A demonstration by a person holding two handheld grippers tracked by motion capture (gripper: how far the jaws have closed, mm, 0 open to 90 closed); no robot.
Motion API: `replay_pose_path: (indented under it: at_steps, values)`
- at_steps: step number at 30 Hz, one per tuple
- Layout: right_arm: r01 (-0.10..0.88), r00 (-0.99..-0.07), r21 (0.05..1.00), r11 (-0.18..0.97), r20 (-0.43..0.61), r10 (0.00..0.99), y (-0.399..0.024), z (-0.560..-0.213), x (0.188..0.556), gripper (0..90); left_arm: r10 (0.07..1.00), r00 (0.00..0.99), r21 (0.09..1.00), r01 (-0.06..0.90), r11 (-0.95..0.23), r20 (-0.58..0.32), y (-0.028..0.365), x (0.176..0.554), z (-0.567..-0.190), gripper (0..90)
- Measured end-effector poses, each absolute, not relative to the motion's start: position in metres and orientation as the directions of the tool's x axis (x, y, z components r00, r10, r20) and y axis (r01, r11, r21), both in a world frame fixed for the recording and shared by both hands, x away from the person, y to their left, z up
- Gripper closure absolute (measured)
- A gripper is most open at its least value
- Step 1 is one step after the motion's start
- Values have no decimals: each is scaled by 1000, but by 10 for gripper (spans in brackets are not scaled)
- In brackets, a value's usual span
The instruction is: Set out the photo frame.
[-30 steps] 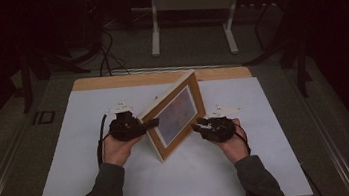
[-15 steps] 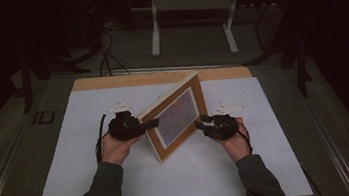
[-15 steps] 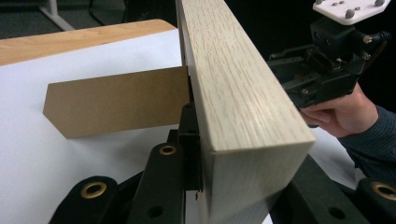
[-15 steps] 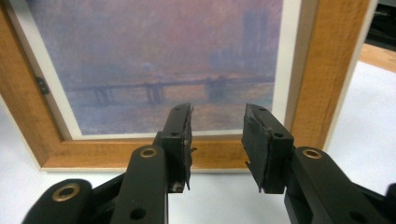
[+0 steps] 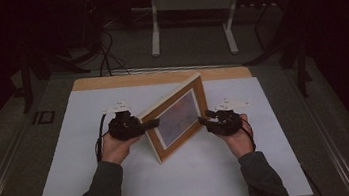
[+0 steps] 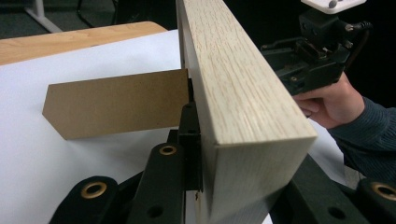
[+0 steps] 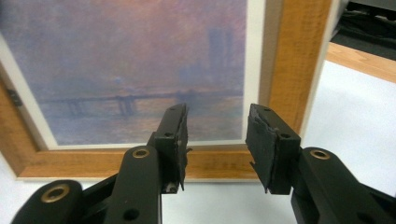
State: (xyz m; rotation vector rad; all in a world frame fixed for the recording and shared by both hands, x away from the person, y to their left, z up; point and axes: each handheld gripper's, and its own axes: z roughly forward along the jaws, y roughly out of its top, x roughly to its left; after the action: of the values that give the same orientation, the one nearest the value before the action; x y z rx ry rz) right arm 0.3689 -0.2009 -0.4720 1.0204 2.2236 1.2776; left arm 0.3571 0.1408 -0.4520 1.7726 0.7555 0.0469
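Wooden picture frame [image 5: 177, 118] stays put; right gripper [image 5: 207, 120] jaws opened.

- A dim lab or recording studio, not a home.
- Counter [image 5: 110, 83], wooden with a white sheet over it, stands alone at frame centre.
- Cables [image 5: 107, 61] trail on grey floor, upper left.
- White stand legs [image 5: 155, 35] at top centre; dark surroundings.

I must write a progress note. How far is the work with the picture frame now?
Done: the picture frame stands upright on the white table, its brown stand folded out behind. In hand: the left gripper clamps the frame's edge; the right gripper has just been opening, nothing between. Left: releasing the left grip.
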Motion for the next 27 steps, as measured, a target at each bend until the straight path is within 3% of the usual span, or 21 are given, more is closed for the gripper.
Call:
replay_pose_path:
  at_steps: [27]
  values:
    - [427,-562,865,264,24,827,-219,-453,391,531,422,849,891,420,-171,-318,138,360,-453,757]
